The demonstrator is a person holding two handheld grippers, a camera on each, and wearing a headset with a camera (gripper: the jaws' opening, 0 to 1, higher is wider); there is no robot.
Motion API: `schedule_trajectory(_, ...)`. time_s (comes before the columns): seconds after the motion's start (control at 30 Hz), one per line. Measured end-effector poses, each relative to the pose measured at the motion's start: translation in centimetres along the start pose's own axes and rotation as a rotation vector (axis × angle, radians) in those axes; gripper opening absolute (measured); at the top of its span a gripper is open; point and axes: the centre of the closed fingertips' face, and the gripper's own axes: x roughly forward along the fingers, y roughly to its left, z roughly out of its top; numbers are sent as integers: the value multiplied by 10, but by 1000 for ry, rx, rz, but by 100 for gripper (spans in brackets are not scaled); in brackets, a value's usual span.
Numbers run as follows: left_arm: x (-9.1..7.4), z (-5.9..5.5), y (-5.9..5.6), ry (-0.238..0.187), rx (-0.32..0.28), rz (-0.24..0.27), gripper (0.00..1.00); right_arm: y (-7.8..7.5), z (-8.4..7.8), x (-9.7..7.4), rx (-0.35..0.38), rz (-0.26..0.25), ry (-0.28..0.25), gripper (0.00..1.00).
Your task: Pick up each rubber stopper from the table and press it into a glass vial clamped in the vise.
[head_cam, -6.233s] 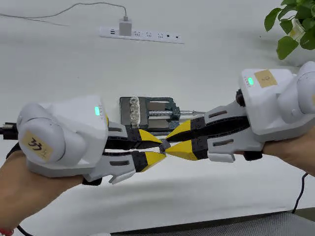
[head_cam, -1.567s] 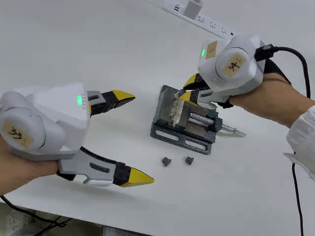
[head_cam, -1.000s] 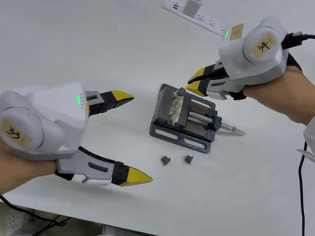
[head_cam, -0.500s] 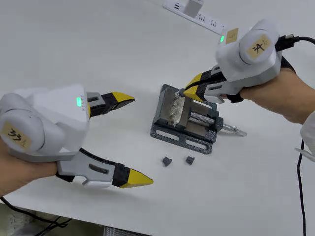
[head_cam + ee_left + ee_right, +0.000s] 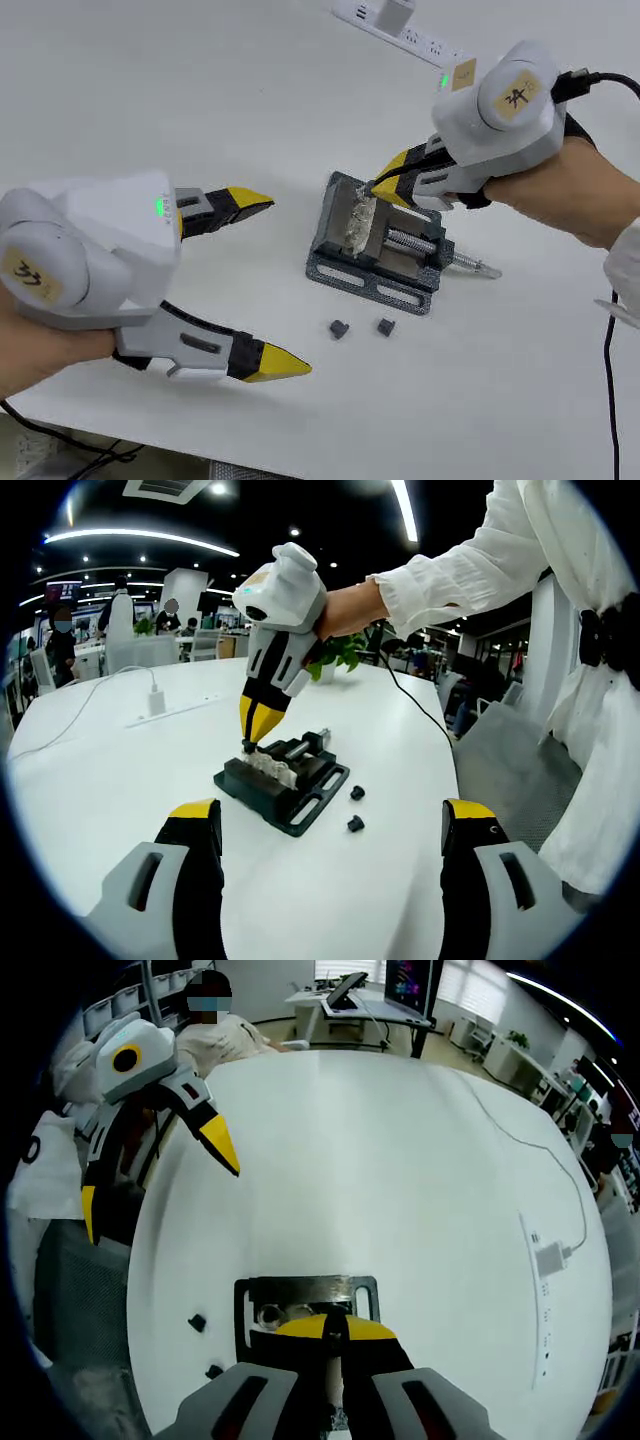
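A dark vise (image 5: 362, 282) on the white table clamps a row of glass vials (image 5: 355, 222). My right gripper (image 5: 372, 190) is shut, its yellow tips pressed down on a grey stopper (image 5: 366, 187) atop the far vial. The right gripper view has the shut tips (image 5: 328, 1328) over the vise (image 5: 243, 1300). Two loose stoppers (image 5: 339, 327) (image 5: 385, 325) lie just in front of the vise. My left gripper (image 5: 268, 280) hovers open and empty to the left of the vise. In its own view its jaws (image 5: 330, 815) frame the vise (image 5: 285, 780) and both loose stoppers (image 5: 357, 793) (image 5: 353, 824).
A white power strip (image 5: 400, 25) with a charger plugged in lies at the far edge. A black cable (image 5: 610, 380) hangs at the right. The table's front edge runs close below the left gripper. A plant (image 5: 340, 650) and people stand beyond the table.
The right gripper left a stopper on the far vial, lifted away to the right, then came back down shut onto it. The left gripper stayed open in place.
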Motion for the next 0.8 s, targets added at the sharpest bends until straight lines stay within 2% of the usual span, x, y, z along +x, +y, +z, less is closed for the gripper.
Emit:
schedule_trajectory(0.1, 0, 1, 0, -3, 1, 1, 90, -2, 0, 0, 35, 11, 6, 0)
schedule_trajectory(0.8, 4, 5, 1, -15, 4, -2, 90, 1, -1, 1, -17, 36, 91, 0)
